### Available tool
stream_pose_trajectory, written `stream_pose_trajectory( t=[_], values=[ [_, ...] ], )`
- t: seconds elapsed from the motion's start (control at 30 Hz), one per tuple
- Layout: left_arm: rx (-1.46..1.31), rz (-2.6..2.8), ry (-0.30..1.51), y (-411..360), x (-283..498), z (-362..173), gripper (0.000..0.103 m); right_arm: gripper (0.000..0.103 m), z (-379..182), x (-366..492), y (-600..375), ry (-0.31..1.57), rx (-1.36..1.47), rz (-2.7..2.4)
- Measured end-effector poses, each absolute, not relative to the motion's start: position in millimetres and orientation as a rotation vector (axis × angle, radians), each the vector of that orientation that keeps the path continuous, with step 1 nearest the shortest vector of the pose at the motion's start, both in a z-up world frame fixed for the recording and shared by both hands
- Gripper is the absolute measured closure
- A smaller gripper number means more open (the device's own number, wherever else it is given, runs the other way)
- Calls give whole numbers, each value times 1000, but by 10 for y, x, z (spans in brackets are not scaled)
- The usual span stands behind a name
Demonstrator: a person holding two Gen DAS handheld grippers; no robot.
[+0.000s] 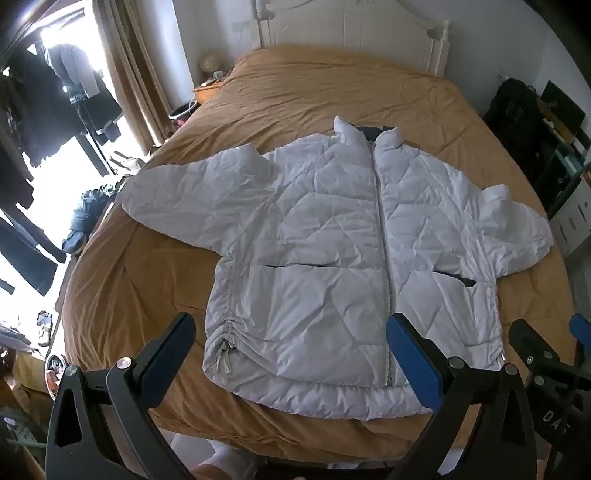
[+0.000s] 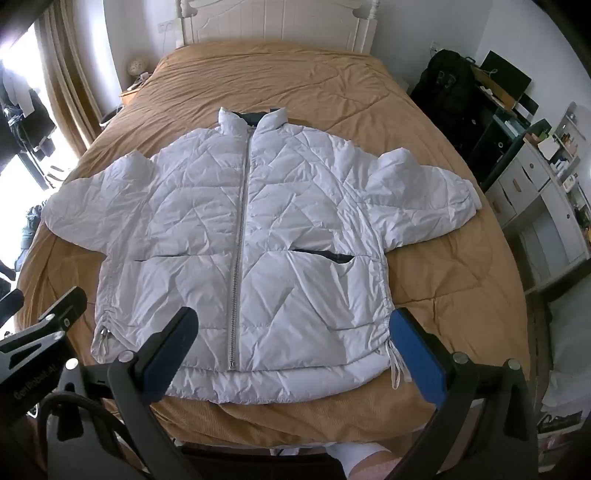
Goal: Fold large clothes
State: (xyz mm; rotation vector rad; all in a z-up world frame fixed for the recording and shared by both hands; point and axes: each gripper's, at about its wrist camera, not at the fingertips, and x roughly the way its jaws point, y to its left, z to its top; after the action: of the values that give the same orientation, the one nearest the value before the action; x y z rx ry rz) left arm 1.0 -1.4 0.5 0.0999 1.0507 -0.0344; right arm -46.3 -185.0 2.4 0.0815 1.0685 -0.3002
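Observation:
A white quilted puffer jacket [image 1: 332, 240] lies flat, front up and zipped, on the tan bedspread, collar toward the headboard and both sleeves spread out. It also shows in the right wrist view [image 2: 251, 236]. My left gripper [image 1: 291, 332] is open and empty, held above the jacket's hem. My right gripper [image 2: 295, 328] is open and empty, also above the hem, to the right of the left one. The right gripper's body shows at the right edge of the left wrist view [image 1: 546, 354].
The bed [image 2: 443, 295] fills the middle, with a white headboard [image 2: 277, 22] at the far end. A window with curtains and hanging dark clothes [image 1: 55, 110] is on the left. A black bag [image 2: 447, 85] and white drawers [image 2: 535, 206] stand on the right.

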Motion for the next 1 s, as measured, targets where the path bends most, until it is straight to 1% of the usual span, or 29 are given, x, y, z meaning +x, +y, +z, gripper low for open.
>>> stream_pose_trajectory(
  t=[0.07, 0.23, 0.47, 1.0],
  values=[
    [93, -33, 1073, -34, 41, 13, 0, 0, 26, -462, -1857, 1062, 83, -300],
    [57, -50, 1046, 60, -5, 11, 1, 0, 36, -470, -1858, 1059, 85, -296],
    [97, -53, 1035, -10, -37, 5, 1, 0, 45, -470, -1871, 1063, 91, -293],
    [72, -31, 1054, 95, -24, -35, 1, 0, 48, -488, -1876, 1070, 88, -298]
  ],
)
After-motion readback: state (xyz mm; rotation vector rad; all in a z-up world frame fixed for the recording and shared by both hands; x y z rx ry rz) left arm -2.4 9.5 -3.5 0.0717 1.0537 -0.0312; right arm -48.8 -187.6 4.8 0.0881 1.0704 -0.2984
